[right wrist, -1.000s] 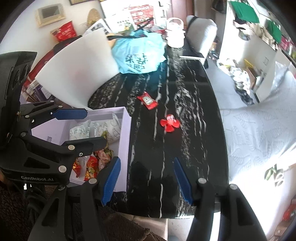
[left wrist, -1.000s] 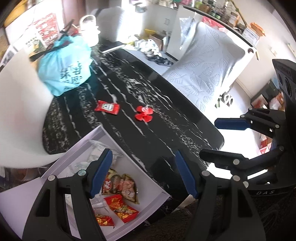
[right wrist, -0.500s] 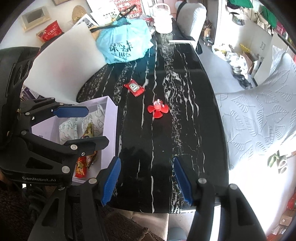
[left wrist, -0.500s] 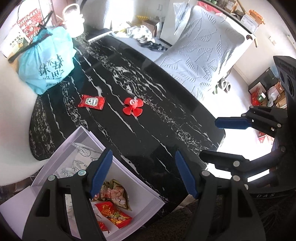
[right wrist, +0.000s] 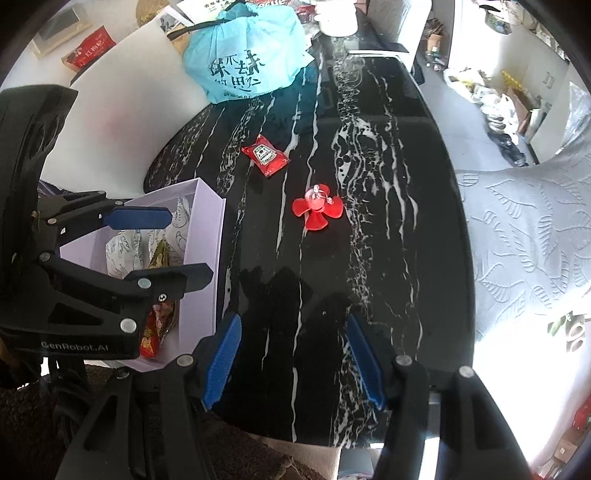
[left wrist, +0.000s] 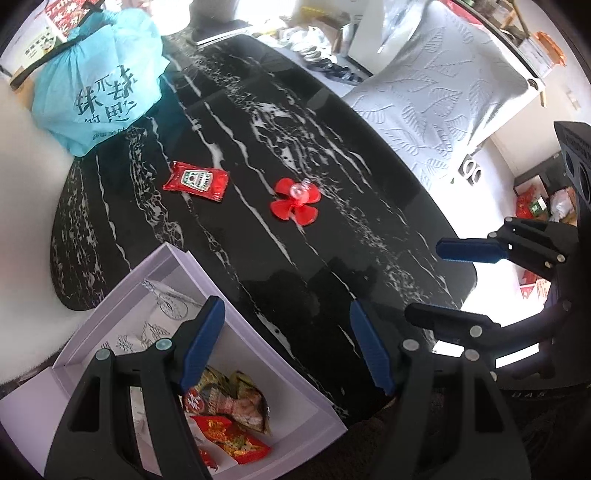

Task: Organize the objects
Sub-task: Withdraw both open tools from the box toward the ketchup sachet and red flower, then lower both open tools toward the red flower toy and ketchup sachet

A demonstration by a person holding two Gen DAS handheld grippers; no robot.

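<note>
A red ketchup sachet [left wrist: 196, 181] [right wrist: 265, 155] and a red plastic fan propeller [left wrist: 294, 201] [right wrist: 317, 209] lie apart on the black marble table [left wrist: 332, 192]. A white open box [left wrist: 255, 343] [right wrist: 207, 236] with several snack packets [left wrist: 225, 402] sits at the table's near left edge. My left gripper [left wrist: 286, 343] hangs open above the box's right wall, nothing between its fingers. My right gripper [right wrist: 291, 354] is open over the table's near edge, well short of the propeller. Each gripper shows in the other's view, the right gripper [left wrist: 447, 284] and the left gripper [right wrist: 162, 247].
A light blue tied bag [left wrist: 99, 77] [right wrist: 247, 51] stands at the table's far left. A white curved chair back [right wrist: 122, 110] borders the left side. A grey quilted cover [left wrist: 436, 85] [right wrist: 524, 240] lies right of the table. A white pot [right wrist: 338, 18] stands at the far end.
Both grippers have sunk and tilted further down toward the table. The sachet and propeller now appear larger and nearer. Neither gripper's opening has changed.
</note>
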